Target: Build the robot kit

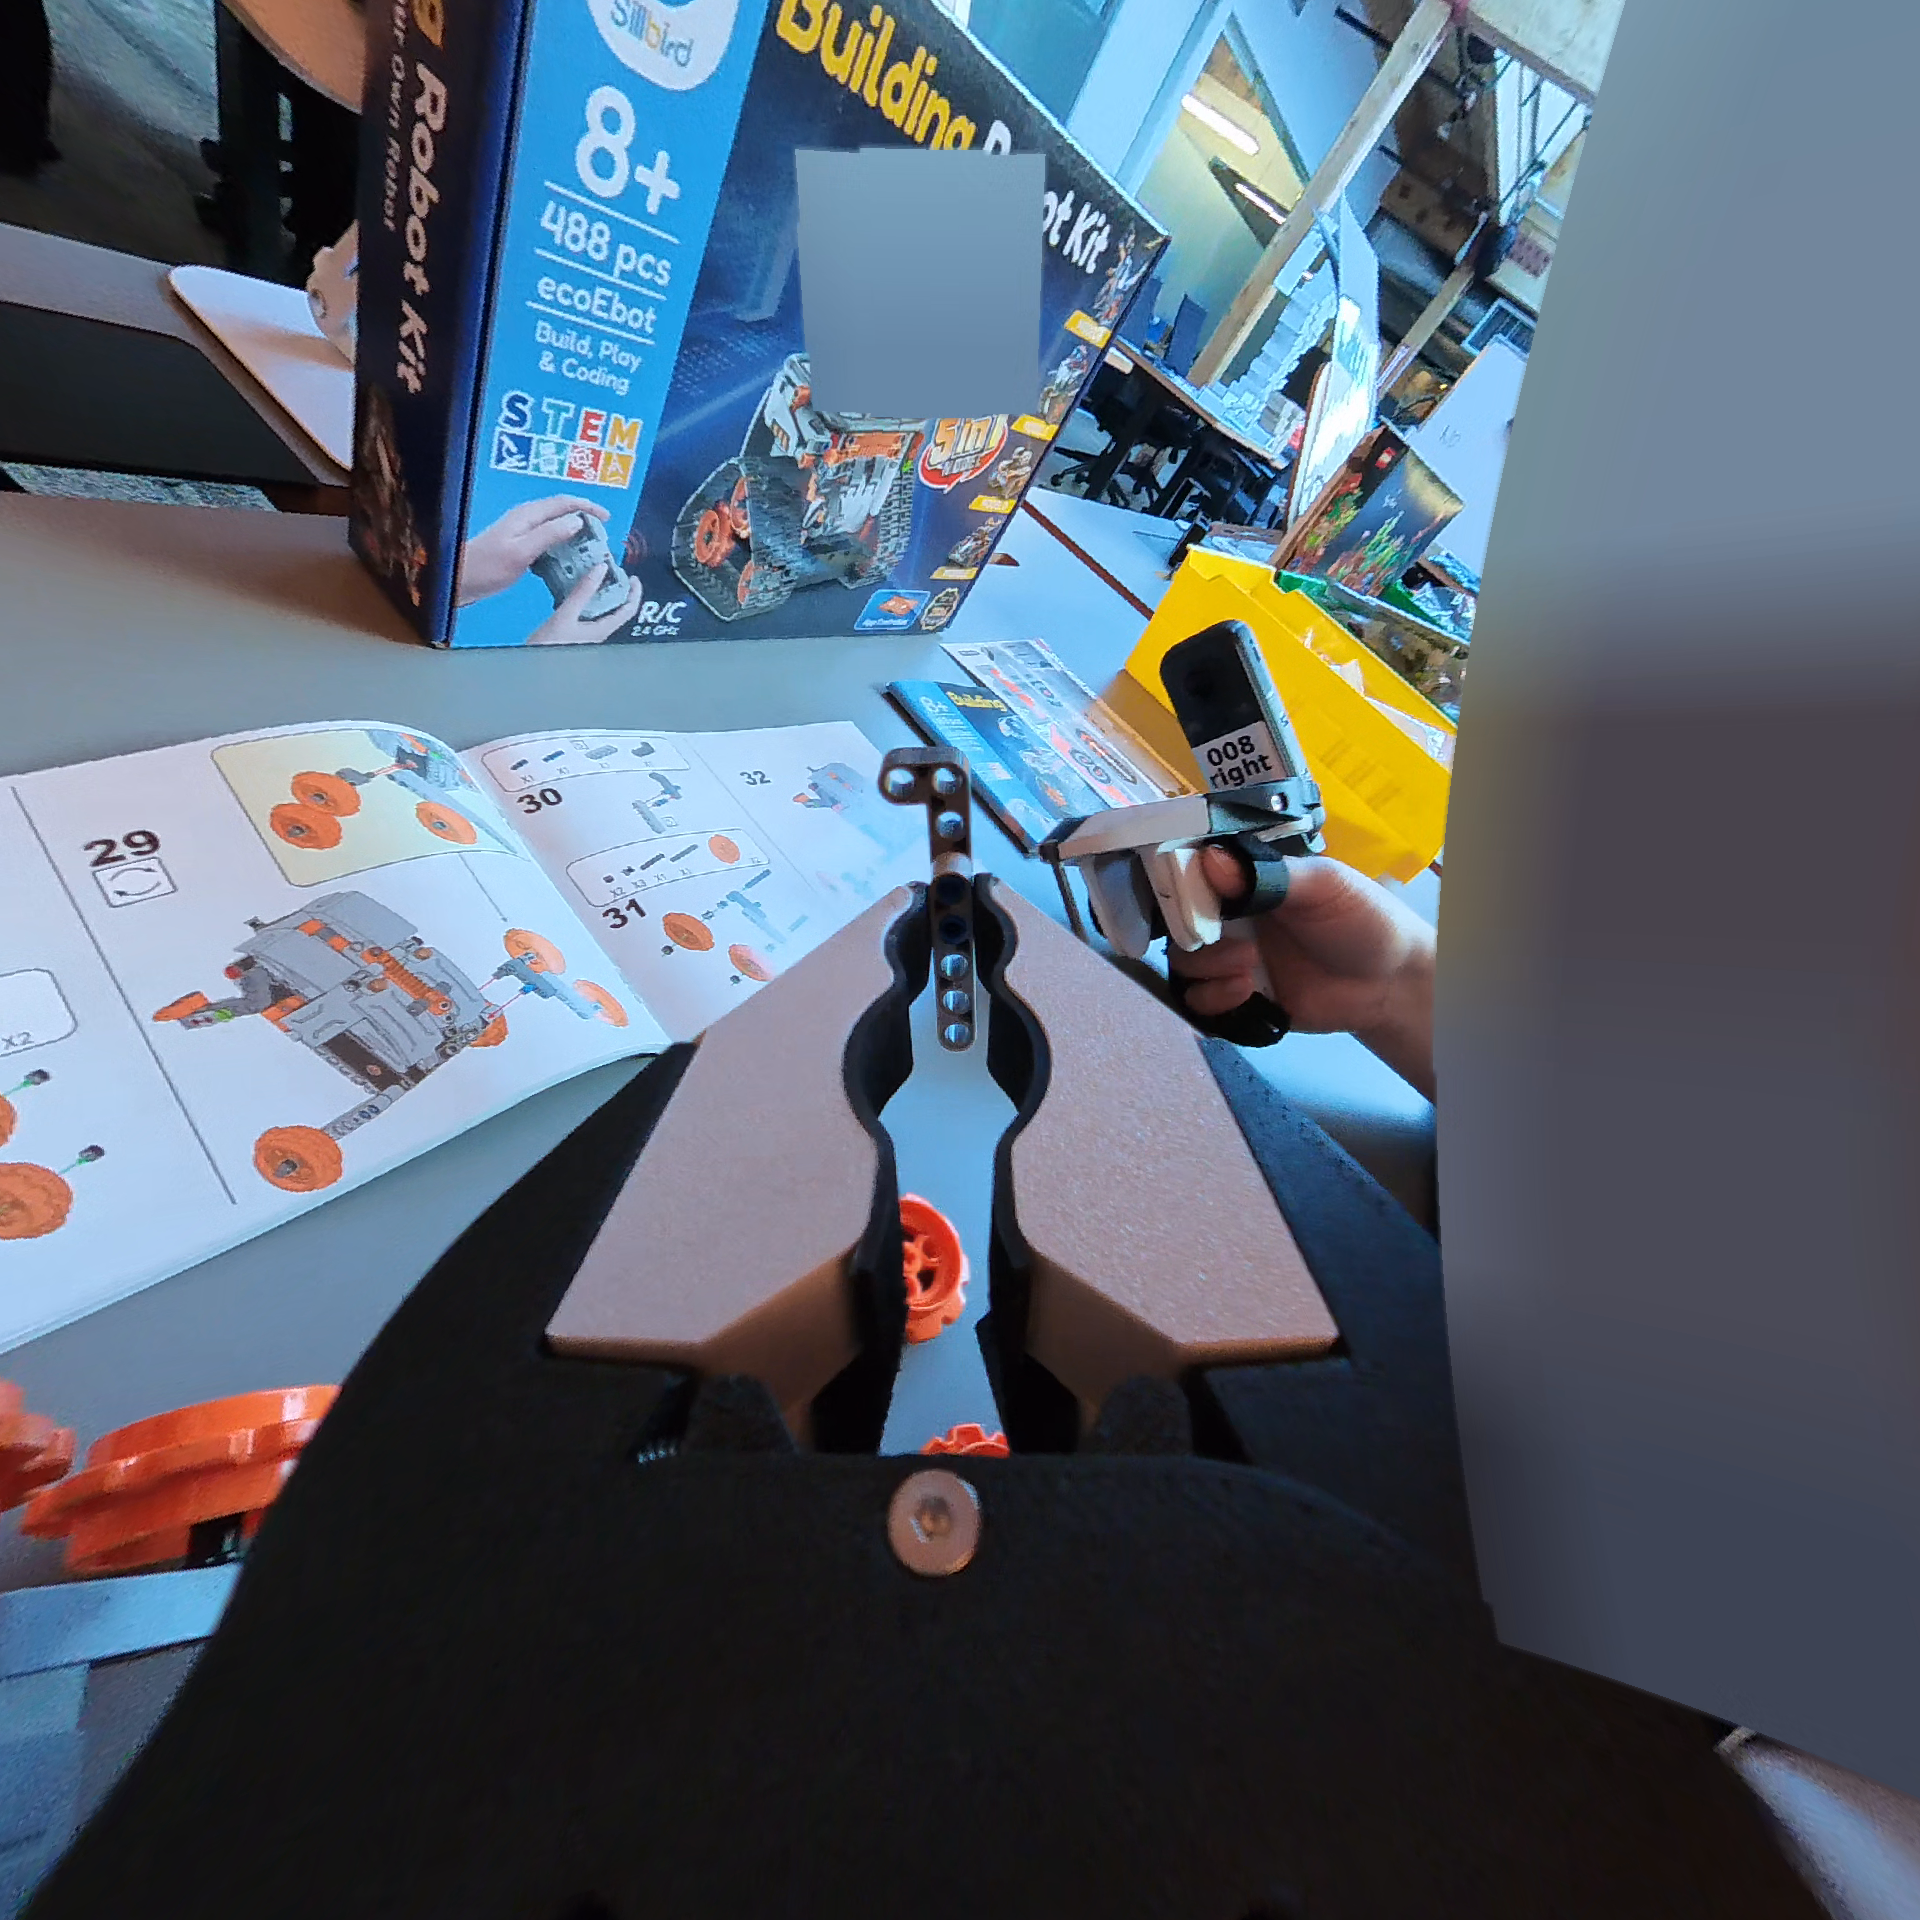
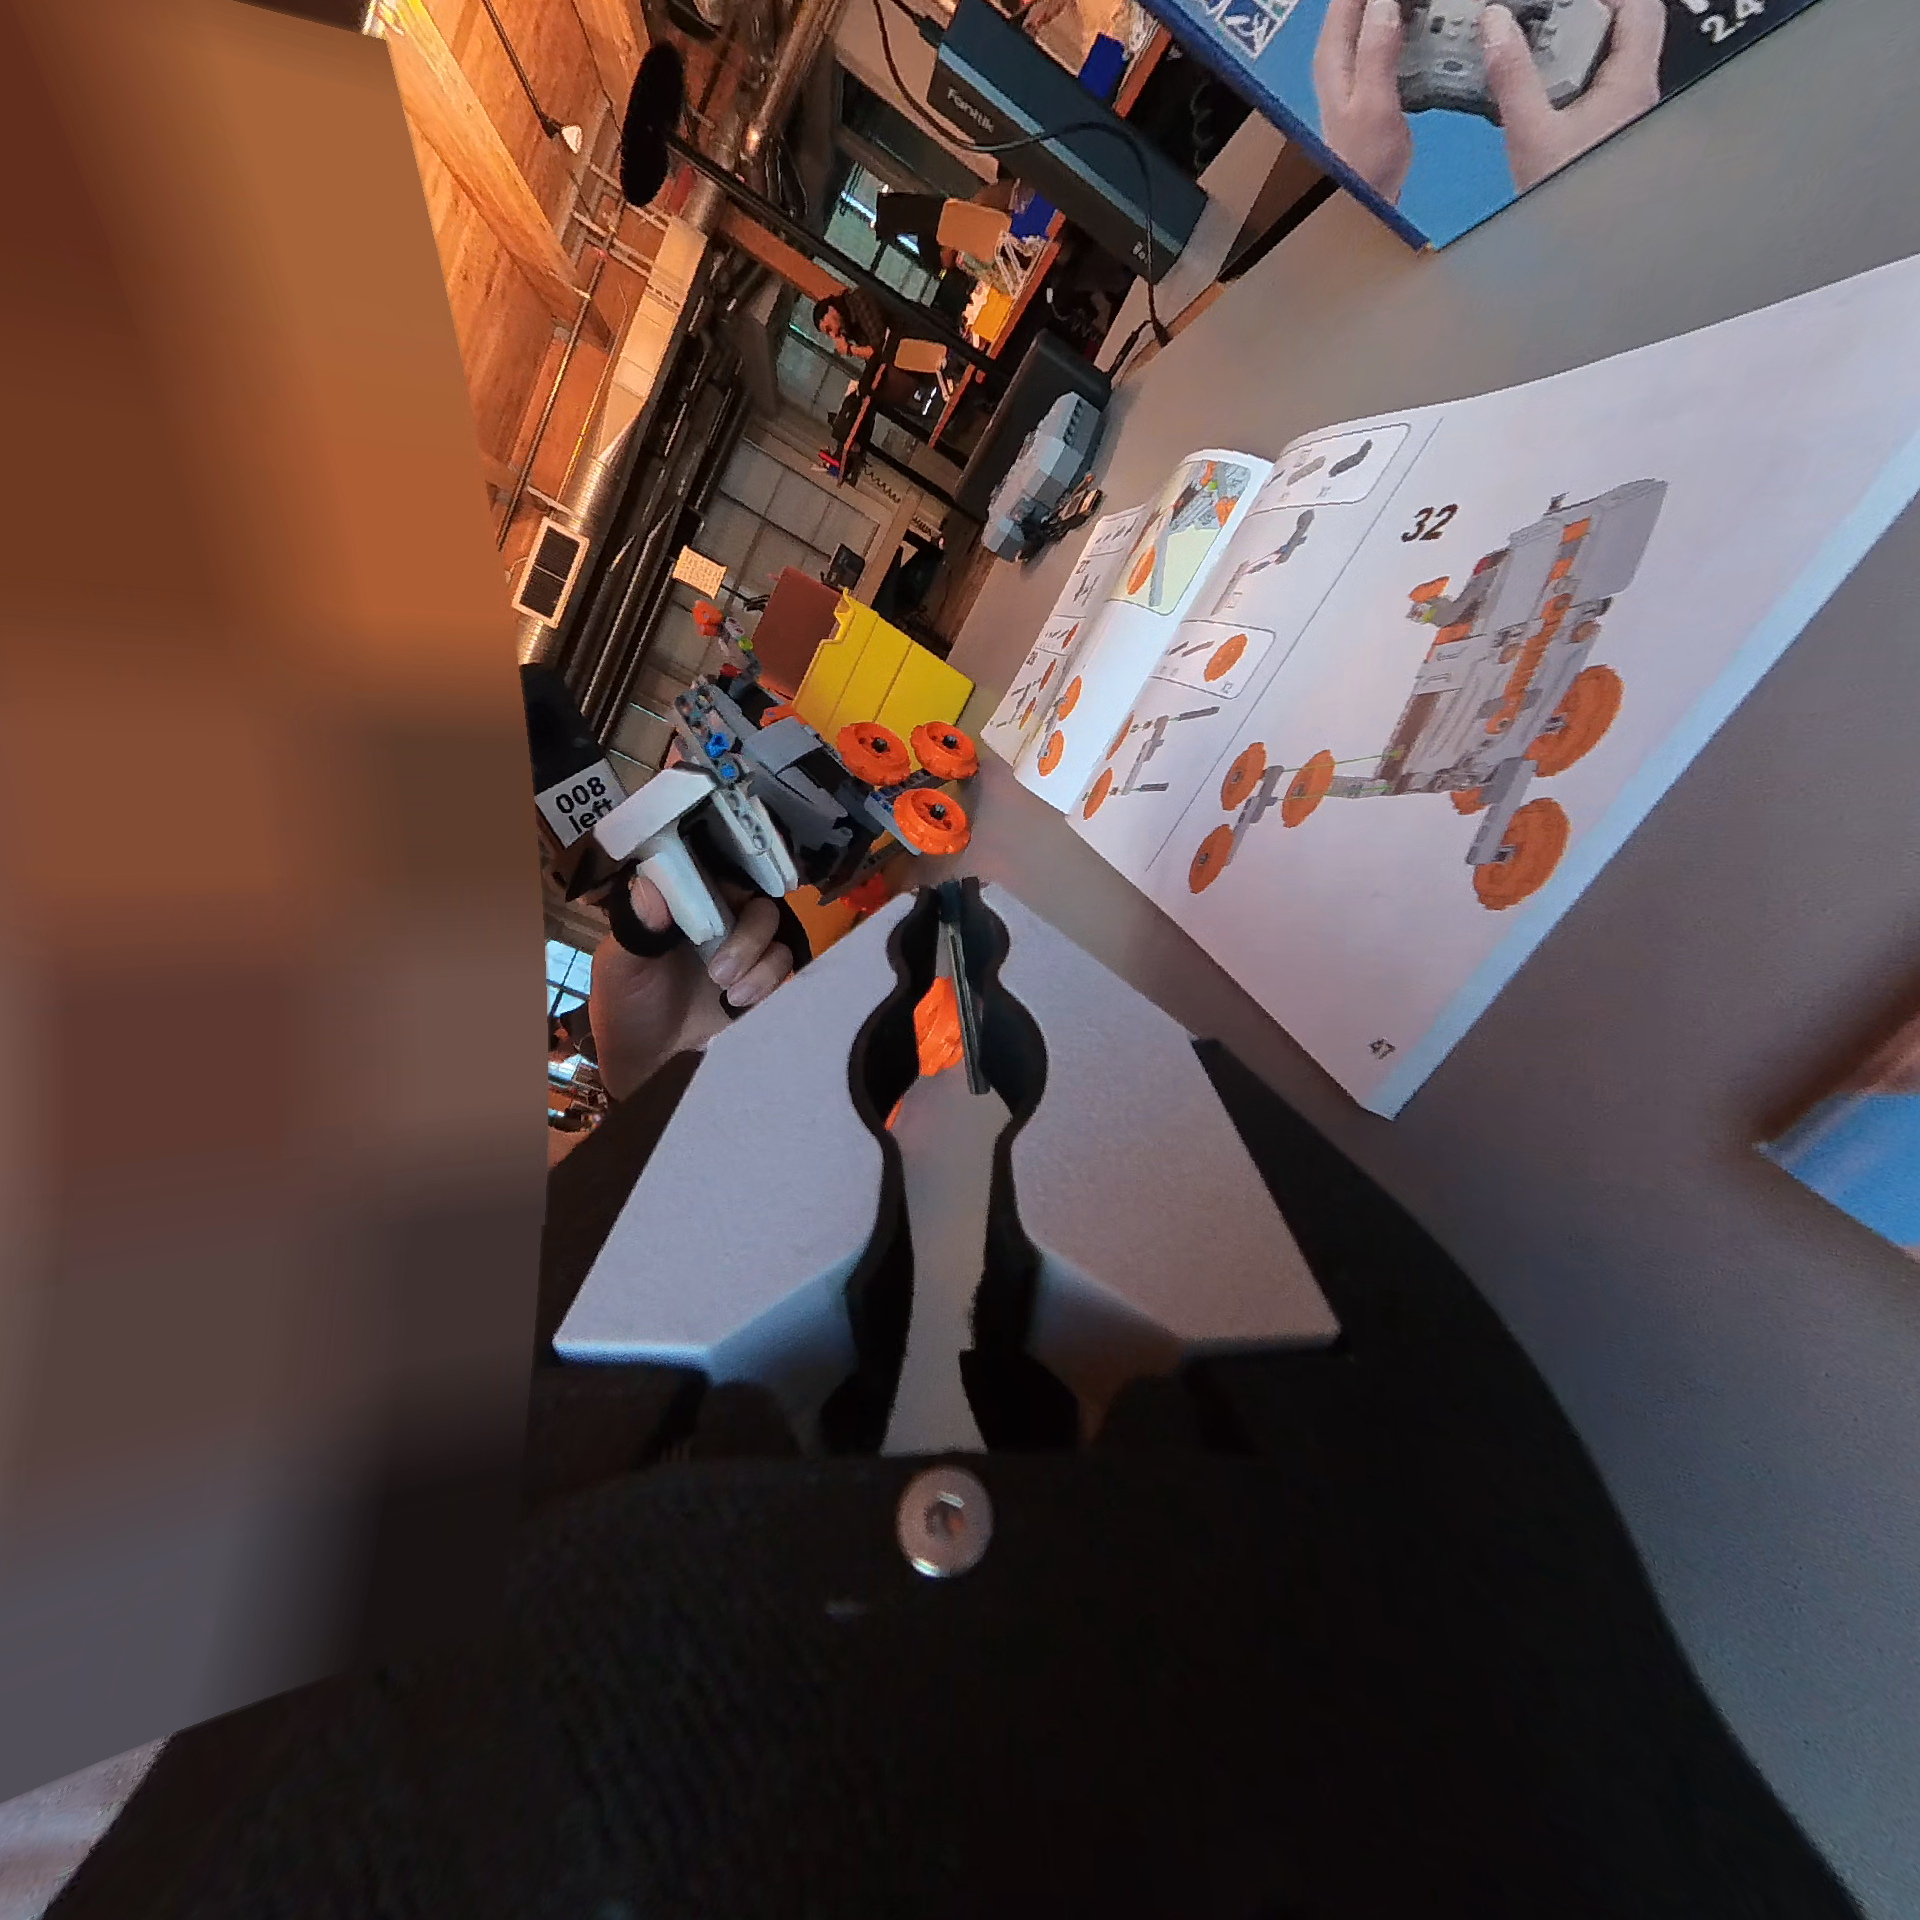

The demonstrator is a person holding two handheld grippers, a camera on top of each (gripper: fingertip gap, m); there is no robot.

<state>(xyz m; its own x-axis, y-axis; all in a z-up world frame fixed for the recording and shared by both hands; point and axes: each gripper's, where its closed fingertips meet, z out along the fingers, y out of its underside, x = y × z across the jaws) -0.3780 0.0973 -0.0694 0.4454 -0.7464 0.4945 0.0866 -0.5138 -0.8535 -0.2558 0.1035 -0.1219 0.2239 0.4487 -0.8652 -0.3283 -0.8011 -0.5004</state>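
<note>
My left gripper (image 1: 948, 896) is shut on a grey L-shaped beam with holes (image 1: 943, 821) and holds it upright above the table; the beam's short arm sticks out past the tips. My right gripper (image 2: 958, 902) is shut on a thin dark grey piece (image 2: 966, 997) seen edge-on. An orange part (image 2: 935, 1023) shows beside that piece between the jaws; I cannot tell if they are joined. Each gripper is hand-held and shows in the other view: the right one (image 1: 1101, 873) at mid right, the left one (image 2: 753, 831) in front of a partly built grey model with orange wheels (image 2: 904, 769).
An open instruction booklet (image 1: 364, 935) (image 2: 1403, 727) lies on the grey table. The blue kit box (image 1: 727, 364) stands behind it. Yellow bins (image 1: 1340, 727) (image 2: 883, 675) stand at the table's ends. Loose orange wheels (image 1: 166, 1465) and an orange hub (image 1: 930, 1278) lie near my left gripper. Left tips to right tips: about 15 cm.
</note>
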